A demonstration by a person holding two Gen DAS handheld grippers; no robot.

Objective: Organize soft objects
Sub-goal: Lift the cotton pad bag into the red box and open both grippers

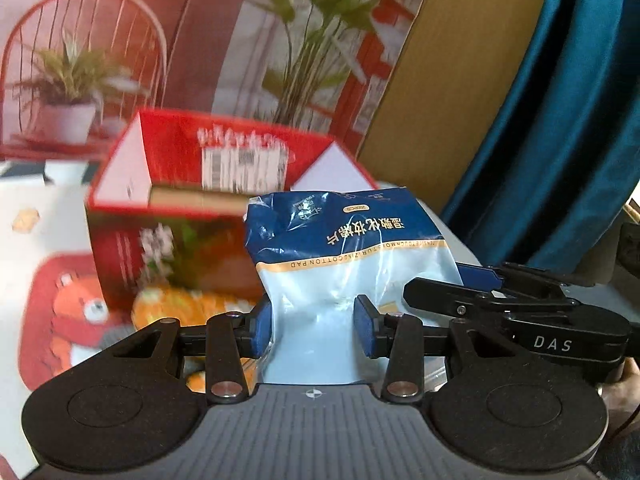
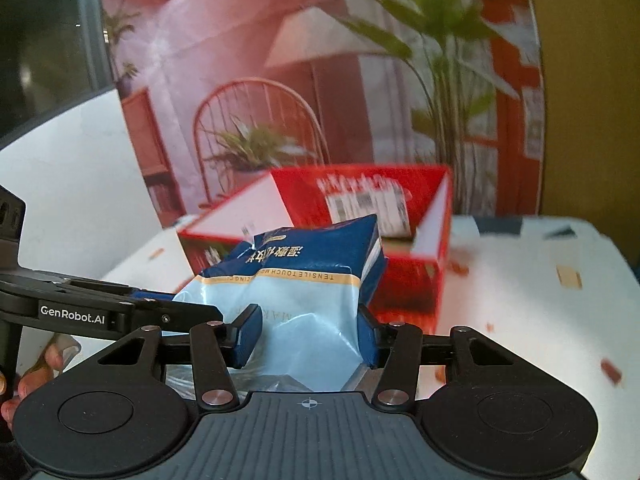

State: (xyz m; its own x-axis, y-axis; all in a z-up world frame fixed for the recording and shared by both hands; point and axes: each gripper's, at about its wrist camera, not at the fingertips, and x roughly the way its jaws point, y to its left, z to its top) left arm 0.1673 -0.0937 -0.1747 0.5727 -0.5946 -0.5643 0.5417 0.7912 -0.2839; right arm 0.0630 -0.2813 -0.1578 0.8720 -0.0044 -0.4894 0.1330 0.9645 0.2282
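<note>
Both tools hold the same bag of cotton pads [image 1: 344,248]. The bag is blue at its far end and pale blue near the tools, with a tan stripe across it. It is up in the air above the bench [image 2: 540,320], in front of the red box [image 1: 176,208].

The left tool [image 1: 314,326] squeezes the pale end of the bag between its two blue pads [image 1: 262,330], and the plastic bunches up there. The right tool [image 2: 308,334] squeezes the same pale end from the other side, and the bag is crumpled between its pads [image 2: 250,332] too. In the left view, the right tool sits just beside the bag on the right. In the right view, the left tool reaches in from the left and touches the bag.

The red box is open at the top, with white flaps standing up. It sits on the bench near the back edge, close to a big picture of a room with plants [image 2: 440,60].

An orange soft toy [image 1: 180,308] lies on the bench just in front of the box, partly hidden behind the left tool. The bench has a white cover with a red cartoon animal [image 1: 68,320] printed on it.
</note>
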